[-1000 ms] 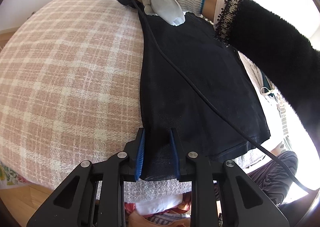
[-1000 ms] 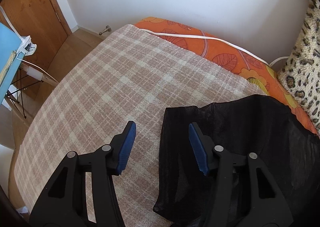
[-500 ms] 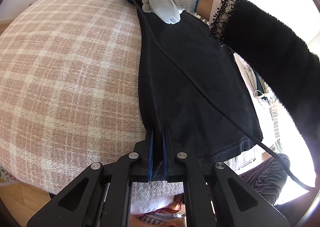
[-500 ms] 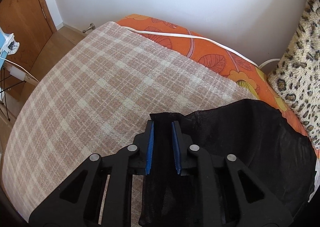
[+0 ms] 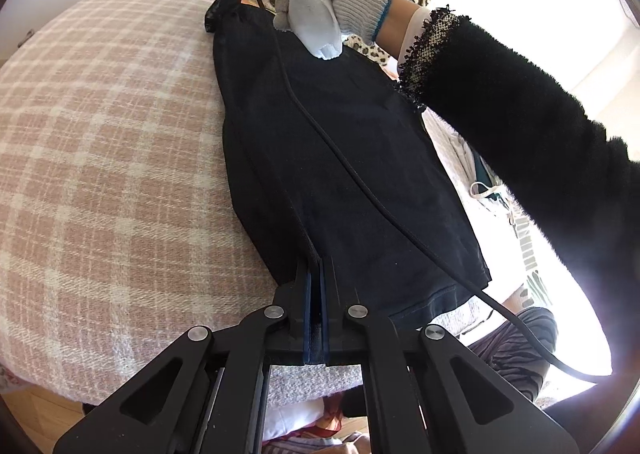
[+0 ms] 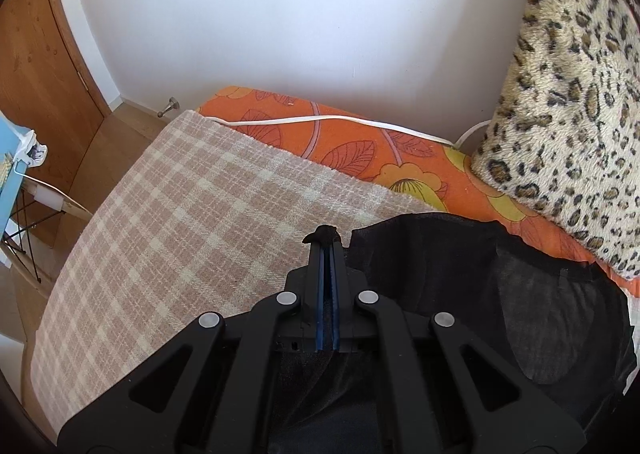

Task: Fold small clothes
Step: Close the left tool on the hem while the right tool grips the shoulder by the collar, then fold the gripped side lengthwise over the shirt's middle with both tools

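Both tongs, left [image 5: 316, 282] and right [image 6: 328, 250], are clamped on the thin black knit garment [image 5: 352, 174] along the plaid-blanketed bed's [image 5: 100, 154] right edge; uneven pulling could slip the cloth free.

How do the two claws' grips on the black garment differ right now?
The left claw pinches the near edge of the garment; the right claw pinches the far edge, a tuft poking past its tips. The right one shows sheer mesh beside it, the left opaque cloth. Both are shut on it over the plaid blanket.
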The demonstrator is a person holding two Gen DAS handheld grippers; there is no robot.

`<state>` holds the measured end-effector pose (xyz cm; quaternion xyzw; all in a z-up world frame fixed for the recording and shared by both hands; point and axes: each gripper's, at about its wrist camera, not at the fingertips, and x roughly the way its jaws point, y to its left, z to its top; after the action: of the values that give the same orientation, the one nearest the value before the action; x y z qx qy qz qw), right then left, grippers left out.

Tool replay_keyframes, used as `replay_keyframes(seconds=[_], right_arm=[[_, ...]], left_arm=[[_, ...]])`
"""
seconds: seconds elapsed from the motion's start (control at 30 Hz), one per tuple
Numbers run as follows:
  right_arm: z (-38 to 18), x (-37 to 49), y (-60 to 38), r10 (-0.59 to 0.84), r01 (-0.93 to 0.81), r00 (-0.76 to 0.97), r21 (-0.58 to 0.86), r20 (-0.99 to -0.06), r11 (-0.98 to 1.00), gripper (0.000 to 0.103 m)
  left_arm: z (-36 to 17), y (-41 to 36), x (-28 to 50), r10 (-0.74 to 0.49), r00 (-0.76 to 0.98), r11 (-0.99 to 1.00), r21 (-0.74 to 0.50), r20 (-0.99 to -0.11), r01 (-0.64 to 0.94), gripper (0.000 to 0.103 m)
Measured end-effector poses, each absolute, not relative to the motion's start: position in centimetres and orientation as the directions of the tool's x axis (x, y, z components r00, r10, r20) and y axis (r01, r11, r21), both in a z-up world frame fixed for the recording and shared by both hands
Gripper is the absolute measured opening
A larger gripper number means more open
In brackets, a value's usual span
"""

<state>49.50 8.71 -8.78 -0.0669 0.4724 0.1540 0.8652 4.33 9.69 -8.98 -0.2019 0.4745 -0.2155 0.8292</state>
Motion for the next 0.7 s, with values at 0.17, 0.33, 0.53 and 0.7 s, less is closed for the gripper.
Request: replay_keyframes(seconds=[0.17, 0.33, 0.53, 0.7], right_arm=[[-6.6, 49.0, 4.1, 0.202, -0.289, 0.538, 0.046, -0.818, 0.956, 0.003], [-5.6, 48.6, 0.1, 0.171, -0.252, 0.553, 0.031, -0.816, 0.967, 0.003], [-5.5, 48.0, -3.2, 0.12, -0.219, 0.568, -0.01, -0.814, 0.976, 0.003], [-5.7, 47.6, -6.4, 0.075, -0.175, 0.574, -0.032, -0.815, 0.984, 0.003]], left_arm=[[-8.5, 7.3, 5.1, -0.568, 0.444, 0.819, -0.532, -0.694, 0.216, 0.002], [-8.5, 4.7, 6.5, -0.581, 0.426, 0.813, -0.515, -0.693, 0.271, 0.002], [-9.6, 2.2, 8.8, -0.598, 0.389, 0.801, -0.509, -0.701, 0.313, 0.002], [-10.5, 0.1, 10.0, -0.607, 0.355, 0.791, -0.501, -0.71, 0.351, 0.002]])
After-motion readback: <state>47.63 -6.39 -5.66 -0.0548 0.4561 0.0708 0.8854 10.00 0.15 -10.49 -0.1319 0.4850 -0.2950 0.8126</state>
